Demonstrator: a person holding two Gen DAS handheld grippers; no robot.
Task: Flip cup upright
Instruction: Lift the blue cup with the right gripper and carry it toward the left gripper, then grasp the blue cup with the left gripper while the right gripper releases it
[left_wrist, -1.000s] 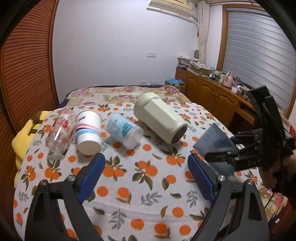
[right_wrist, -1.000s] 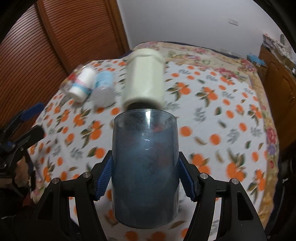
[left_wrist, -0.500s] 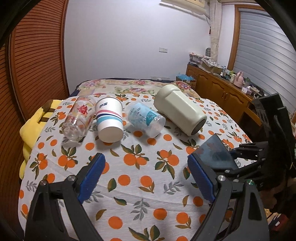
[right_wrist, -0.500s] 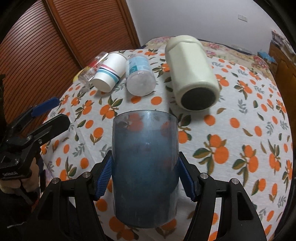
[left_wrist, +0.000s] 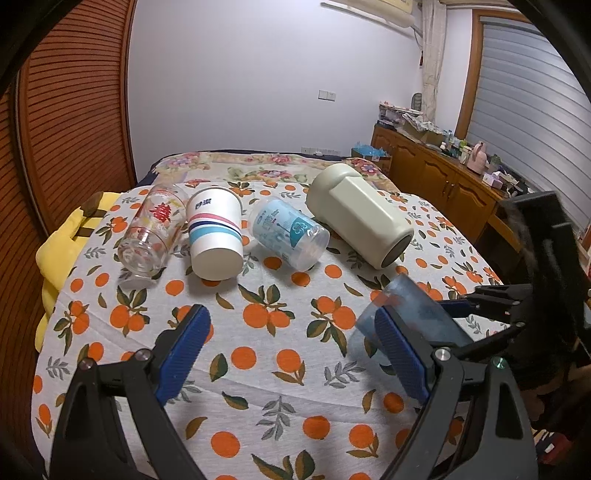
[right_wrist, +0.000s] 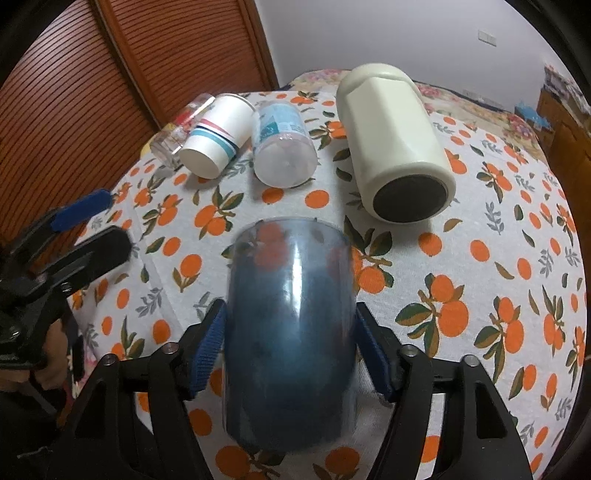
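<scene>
My right gripper (right_wrist: 290, 350) is shut on a translucent blue cup (right_wrist: 290, 332), held tilted low over the orange-print tablecloth (right_wrist: 461, 266). The blue cup also shows in the left wrist view (left_wrist: 413, 317) at the right, behind my left finger, with the right gripper (left_wrist: 454, 314) around it. My left gripper (left_wrist: 291, 354) is open and empty above the cloth's near part. Several other cups lie on their sides in a row at the back: a clear glass (left_wrist: 153, 230), a striped paper cup (left_wrist: 216, 236), a clear plastic cup (left_wrist: 290, 238) and a cream mug (left_wrist: 358, 219).
The table (left_wrist: 258, 406) stands against a bed with a floral cover (left_wrist: 273, 162). A yellow cushion (left_wrist: 61, 243) lies off the left edge. A wooden slatted door (left_wrist: 66, 110) is on the left and a wooden sideboard (left_wrist: 443, 184) on the right.
My right gripper has lowered the blue cup toward the cloth and tilted it. The left gripper has moved slightly, staying open; the row of cups lies as before.
</scene>
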